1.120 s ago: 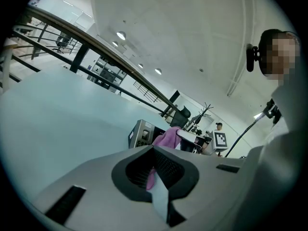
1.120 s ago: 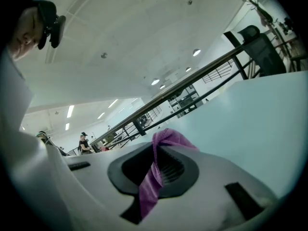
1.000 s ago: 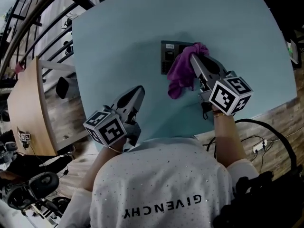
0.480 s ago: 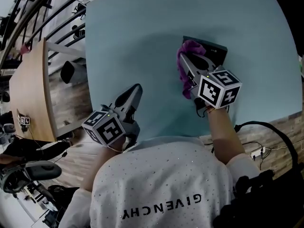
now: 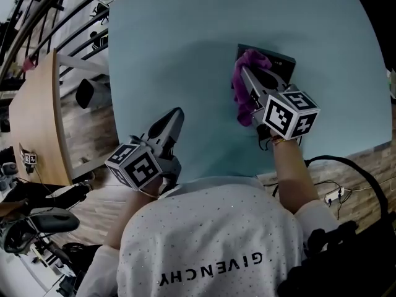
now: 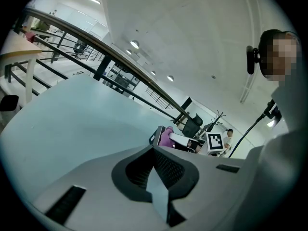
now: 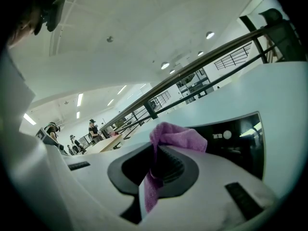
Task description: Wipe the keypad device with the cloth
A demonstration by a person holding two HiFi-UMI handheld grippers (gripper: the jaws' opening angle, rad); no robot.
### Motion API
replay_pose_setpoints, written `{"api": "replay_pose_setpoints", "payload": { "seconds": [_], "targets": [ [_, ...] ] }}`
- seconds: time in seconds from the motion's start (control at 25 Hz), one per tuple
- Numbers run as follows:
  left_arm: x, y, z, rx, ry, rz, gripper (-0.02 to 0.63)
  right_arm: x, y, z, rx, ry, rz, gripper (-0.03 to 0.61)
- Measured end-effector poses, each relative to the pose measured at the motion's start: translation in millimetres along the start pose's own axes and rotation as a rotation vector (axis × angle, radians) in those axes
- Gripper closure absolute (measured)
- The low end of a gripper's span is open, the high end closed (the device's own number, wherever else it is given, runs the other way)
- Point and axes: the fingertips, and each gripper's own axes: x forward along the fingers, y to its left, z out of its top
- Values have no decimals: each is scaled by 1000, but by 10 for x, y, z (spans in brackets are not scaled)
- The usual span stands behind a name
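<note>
On the keypad device's [image 5: 276,61] left edge, in the head view, the purple cloth [image 5: 246,86] is now lying bunched, with its tail trailing off onto the pale blue table [image 5: 185,48] on the near side of the device. A second ago it was covering the device's right part and leaving the left part bare, so the stroke is crossing the face from right to left; since half a second ago it has barely shifted, which suggests that this pass is ending. The right gripper [image 5: 248,74] is bearing down over the device, while the left gripper [image 5: 177,114] is staying well apart to the device's near left, as before. In the left gripper view, the left gripper [image 6: 155,171] is keeping its jaws pressed together on nothing, with the device [image 6: 156,135] and cloth [image 6: 167,136] far ahead. In the right gripper view, the right gripper [image 7: 156,170] is pinching the cloth [image 7: 177,136] tightly, and the device's dark face [image 7: 240,141] is lying just right of it.
</note>
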Motion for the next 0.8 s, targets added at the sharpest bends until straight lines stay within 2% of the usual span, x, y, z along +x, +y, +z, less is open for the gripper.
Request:
{"api": "replay_pose_setpoints", "payload": {
  "seconds": [0.8],
  "targets": [
    [243, -165, -46, 36, 43, -70, 606, -432, -401, 67, 67, -83, -106, 554]
  ]
}}
